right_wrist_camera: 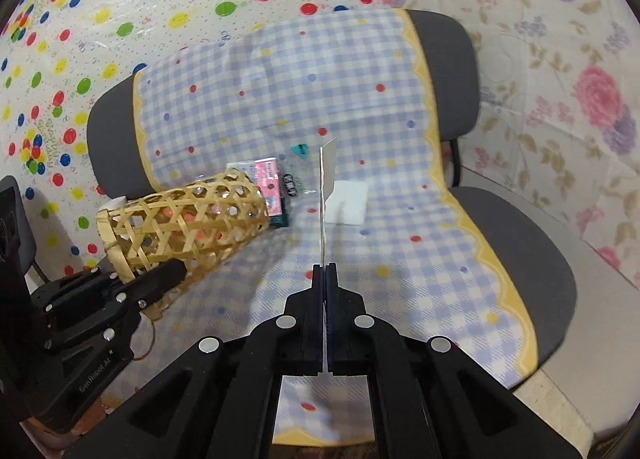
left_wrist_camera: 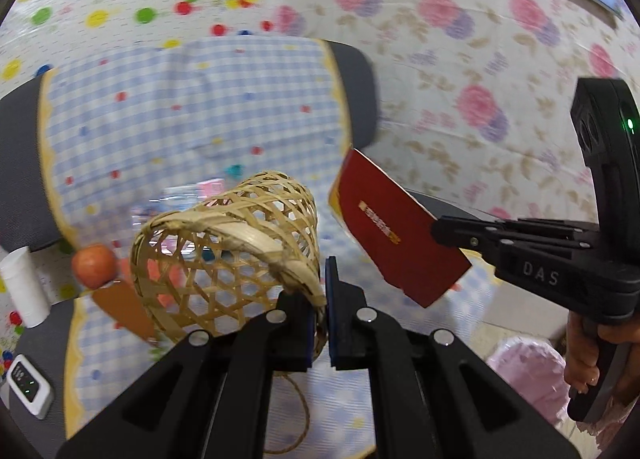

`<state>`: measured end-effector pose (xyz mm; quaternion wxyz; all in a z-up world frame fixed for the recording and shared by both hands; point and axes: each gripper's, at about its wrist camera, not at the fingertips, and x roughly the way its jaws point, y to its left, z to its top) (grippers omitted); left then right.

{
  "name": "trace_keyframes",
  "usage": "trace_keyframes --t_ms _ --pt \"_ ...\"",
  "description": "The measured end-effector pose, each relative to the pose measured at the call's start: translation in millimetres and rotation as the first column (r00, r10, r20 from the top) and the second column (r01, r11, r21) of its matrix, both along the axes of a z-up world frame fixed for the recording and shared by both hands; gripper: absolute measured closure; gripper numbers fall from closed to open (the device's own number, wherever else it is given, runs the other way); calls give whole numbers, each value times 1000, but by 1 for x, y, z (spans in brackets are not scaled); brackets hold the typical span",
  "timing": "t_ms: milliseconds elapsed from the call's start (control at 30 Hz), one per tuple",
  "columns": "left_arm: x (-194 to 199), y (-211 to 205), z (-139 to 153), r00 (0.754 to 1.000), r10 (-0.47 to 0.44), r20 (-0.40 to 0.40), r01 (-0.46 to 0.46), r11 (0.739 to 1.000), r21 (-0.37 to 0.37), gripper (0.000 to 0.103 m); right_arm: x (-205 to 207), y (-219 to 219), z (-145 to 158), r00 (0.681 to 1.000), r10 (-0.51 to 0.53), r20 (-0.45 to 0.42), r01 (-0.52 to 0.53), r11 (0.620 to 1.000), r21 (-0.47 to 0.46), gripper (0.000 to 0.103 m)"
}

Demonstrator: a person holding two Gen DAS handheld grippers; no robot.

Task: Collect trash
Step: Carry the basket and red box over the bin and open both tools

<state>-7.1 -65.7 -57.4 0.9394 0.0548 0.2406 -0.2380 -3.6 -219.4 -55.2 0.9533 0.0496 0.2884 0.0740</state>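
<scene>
My left gripper [left_wrist_camera: 320, 299] is shut on the bound rim of a woven bamboo basket [left_wrist_camera: 224, 255], which hangs tilted on its side with its mouth towards the camera. My right gripper [left_wrist_camera: 436, 231] comes in from the right, shut on a red card [left_wrist_camera: 400, 235] held in the air beside the basket. In the right wrist view the right gripper [right_wrist_camera: 324, 271] pinches that card [right_wrist_camera: 323, 211], seen edge-on as a thin line. There the left gripper [right_wrist_camera: 172, 273] holds the basket [right_wrist_camera: 180, 223] at the lower left. A pink packet [right_wrist_camera: 268, 179] and a white pad [right_wrist_camera: 348, 203] lie on the chair seat.
A grey chair [right_wrist_camera: 532, 259] under a blue checked cloth [right_wrist_camera: 280, 99] fills the middle. An orange ball [left_wrist_camera: 95, 266], an orange card [left_wrist_camera: 120, 307], a white cylinder [left_wrist_camera: 22, 291] and a small white device [left_wrist_camera: 30, 391] are left. A pink-lined bin [left_wrist_camera: 528, 375] stands lower right.
</scene>
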Motion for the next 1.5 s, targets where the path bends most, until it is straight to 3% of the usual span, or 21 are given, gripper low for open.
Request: trace_keyframes --t_ms 167,367,567,900,1067,1200,1300,1333,1367,1400,1500 --pt "-23 -38 -5 993 -115 5 115 993 15 100 -36 -31 0 994 -108 10 109 994 -8 102" --pt "-46 -80 -11 969 -247 -3 247 968 29 100 -93 -72 -4 963 -270 14 270 962 -26 102" --pt "-77 -124 -19 919 -393 -7 393 918 48 100 -151 -110 -11 907 -421 7 421 907 -30 102" --pt "-130 -198 -39 794 -606 -50 608 789 86 100 -223 -153 -25 806 -591 -19 591 806 -30 101" --pt "-140 -222 -51 753 -650 -106 658 746 102 100 -240 -169 -40 770 -635 -61 636 772 -15 101" --pt "-139 -233 -57 739 -658 -144 672 734 98 99 -244 -178 -54 754 -650 -96 653 758 -12 101" --pt "-134 -240 -65 738 -646 -194 668 740 78 84 -244 -186 -68 740 -658 -137 665 747 4 96" --pt "-133 -241 -67 740 -640 -206 665 743 79 67 -243 -188 -71 740 -655 -156 663 748 6 95" --pt "-131 -241 -69 737 -639 -219 666 742 76 60 -243 -190 -74 742 -649 -166 660 751 17 90" --pt "-131 -240 -70 736 -639 -224 666 742 74 59 -243 -190 -75 742 -648 -169 661 750 23 85" --pt "-126 -232 -68 754 -622 -212 648 757 83 53 -242 -189 -71 744 -651 -151 660 751 11 81"
